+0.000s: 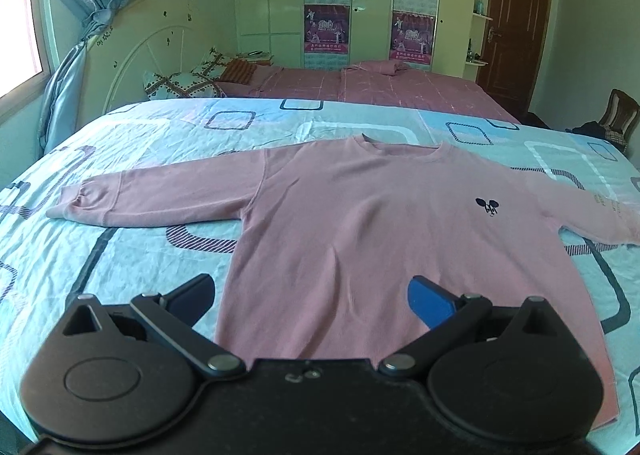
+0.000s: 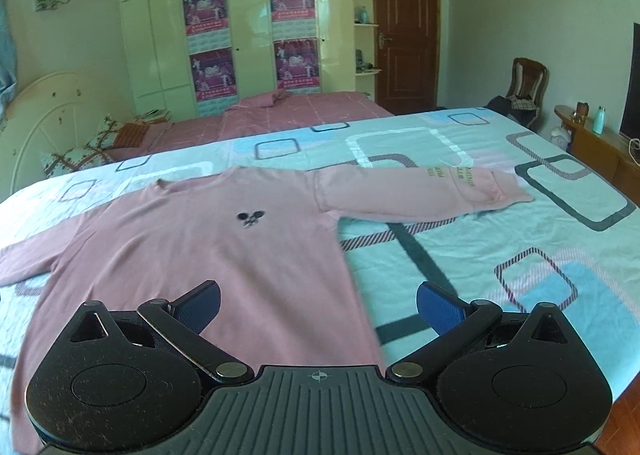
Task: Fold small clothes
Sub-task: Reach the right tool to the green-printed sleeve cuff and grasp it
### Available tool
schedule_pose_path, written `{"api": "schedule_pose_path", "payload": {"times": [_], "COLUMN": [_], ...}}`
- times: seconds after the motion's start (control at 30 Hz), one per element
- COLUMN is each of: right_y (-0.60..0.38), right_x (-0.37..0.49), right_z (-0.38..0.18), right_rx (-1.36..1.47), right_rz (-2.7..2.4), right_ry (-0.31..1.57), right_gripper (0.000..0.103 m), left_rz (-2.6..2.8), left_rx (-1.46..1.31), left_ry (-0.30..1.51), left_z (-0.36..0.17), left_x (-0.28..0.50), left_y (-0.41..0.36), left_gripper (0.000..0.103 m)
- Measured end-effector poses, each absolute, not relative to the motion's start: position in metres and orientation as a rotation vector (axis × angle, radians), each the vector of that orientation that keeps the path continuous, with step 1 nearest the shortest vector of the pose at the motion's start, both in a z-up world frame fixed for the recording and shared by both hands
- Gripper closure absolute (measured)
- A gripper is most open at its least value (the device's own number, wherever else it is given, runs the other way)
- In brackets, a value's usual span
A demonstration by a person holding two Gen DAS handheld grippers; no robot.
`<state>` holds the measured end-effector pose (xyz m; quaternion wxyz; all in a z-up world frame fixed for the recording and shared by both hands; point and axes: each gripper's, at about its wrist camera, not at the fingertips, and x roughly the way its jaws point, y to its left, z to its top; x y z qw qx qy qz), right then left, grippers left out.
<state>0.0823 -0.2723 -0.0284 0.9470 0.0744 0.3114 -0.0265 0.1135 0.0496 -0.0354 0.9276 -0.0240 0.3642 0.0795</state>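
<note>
Bed (image 1: 120, 143) with blue patterned sheet: pink sweatshirt (image 1: 360, 223) lies flat, front up, sleeves spread. Left hand-held gripper (image 1: 312, 295) over its hem, fingers apart. Right hand-held gripper (image 2: 318, 305) likewise apart, empty.

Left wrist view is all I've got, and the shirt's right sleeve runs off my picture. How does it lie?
Observer: The right sleeve lies flat on the bedsheet, stretched straight out from the shirt.
Operator: Anything printed on it?
Observer: Yes, yellowish lettering near the cuff, too blurred to read.
Operator: And the right gripper?
Observer: The right gripper is over the shirt's lower right edge, jaws wide open, holding nothing.
</note>
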Motion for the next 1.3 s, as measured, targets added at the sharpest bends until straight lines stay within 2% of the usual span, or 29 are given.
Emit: {"api": "schedule_pose_path", "payload": {"times": [0.6,0.63,0.7,0.93,1.13,1.17,1.23,1.3], "right_y": [-0.457,-0.466,-0.484,-0.545,-0.574,-0.574,-0.575,-0.579], "right_x": [0.239,0.244,0.257,0.288,0.311,0.314,0.318,0.318], "right_z": [-0.098,-0.102,-0.111,-0.143,-0.165,-0.165,-0.166,-0.167], "right_rx": [0.324,0.33,0.354,0.499,0.568,0.555,0.534,0.546], "right_rz": [-0.263,-0.282,-0.308,-0.41,-0.488,-0.498,-0.532,-0.553], "right_ry": [0.7,0.703,0.723,0.766,0.737,0.732,0.714,0.702], "right_gripper": [0.001,0.015,0.03,0.03,0.031,0.033,0.064,0.079], "left_rz": [0.24,0.243,0.247,0.24,0.225,0.227,0.232,0.225], "left_rx": [-0.062,-0.059,-0.044,-0.011,-0.034,-0.041,-0.057,-0.065], "left_ry": [0.778,0.785,0.797,0.818,0.833,0.835,0.848,0.849], "left_z": [-0.087,-0.09,-0.095,-0.104,-0.111,-0.112,-0.113,-0.112], "left_x": [0.247,0.253,0.262,0.284,0.298,0.3,0.304,0.306], "left_y": [0.009,0.008,0.004,-0.006,0.0,0.002,0.006,0.009], "left_gripper": [0.001,0.001,0.002,0.003,0.01,0.01,0.011,0.015]}}
